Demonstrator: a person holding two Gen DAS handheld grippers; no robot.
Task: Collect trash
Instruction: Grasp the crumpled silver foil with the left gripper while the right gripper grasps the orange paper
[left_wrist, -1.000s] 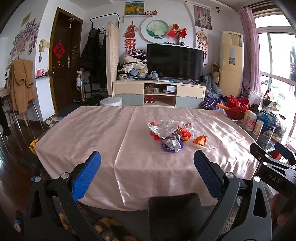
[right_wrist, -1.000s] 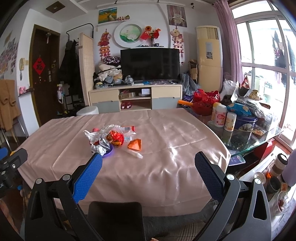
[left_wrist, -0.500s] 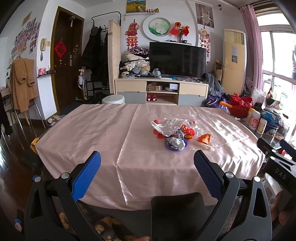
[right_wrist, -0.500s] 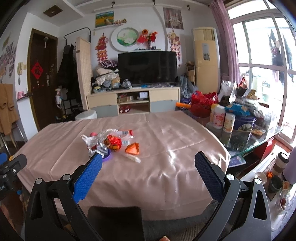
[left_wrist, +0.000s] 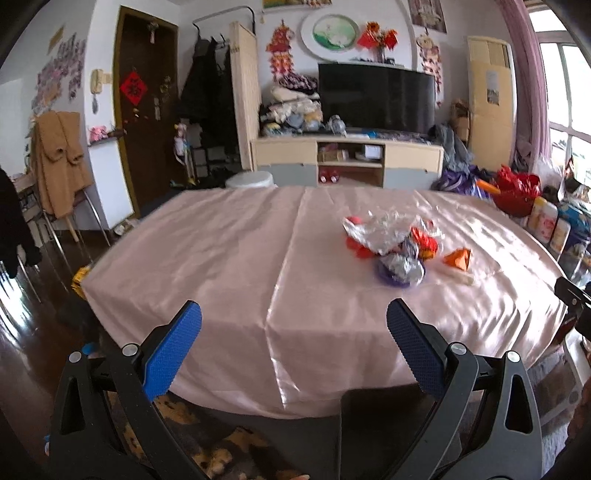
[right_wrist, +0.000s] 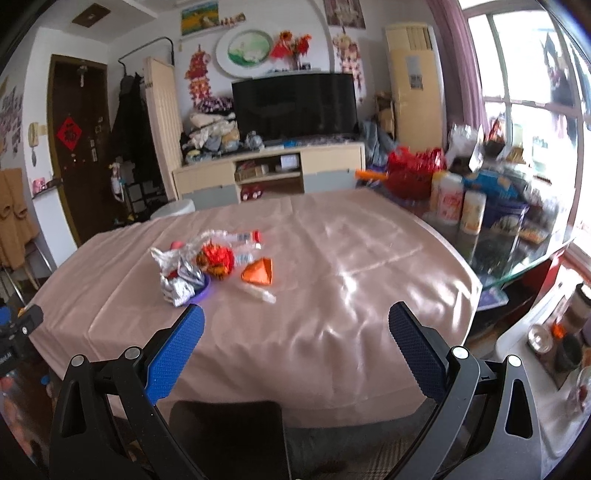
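Note:
A heap of trash lies mid-table on the pink tablecloth (left_wrist: 229, 258): crumpled silver foil (left_wrist: 376, 230) (right_wrist: 177, 273), a red wrapper (right_wrist: 216, 258), an orange folded packet (left_wrist: 458, 258) (right_wrist: 258, 272), a purple dish (left_wrist: 395, 277) (right_wrist: 201, 291), a clear plastic tube (right_wrist: 258, 293) and a flattened plastic bottle (right_wrist: 240, 238). My left gripper (left_wrist: 293, 325) is open near the table's front edge, well short of the heap. My right gripper (right_wrist: 295, 326) is open too, with the heap ahead and to its left. Nothing sits between either pair of fingers.
A dark chair back (left_wrist: 373, 424) (right_wrist: 229, 435) stands right below the grippers. A glass side table (right_wrist: 517, 258) crowded with bottles and bags is at the right. A TV cabinet (left_wrist: 347, 162), a white stool (left_wrist: 249, 181) and a door (left_wrist: 144, 122) lie beyond.
Both grippers have moved closer over the table's front edge, so the trash heap looks larger. Both stay open and nothing has been picked up.

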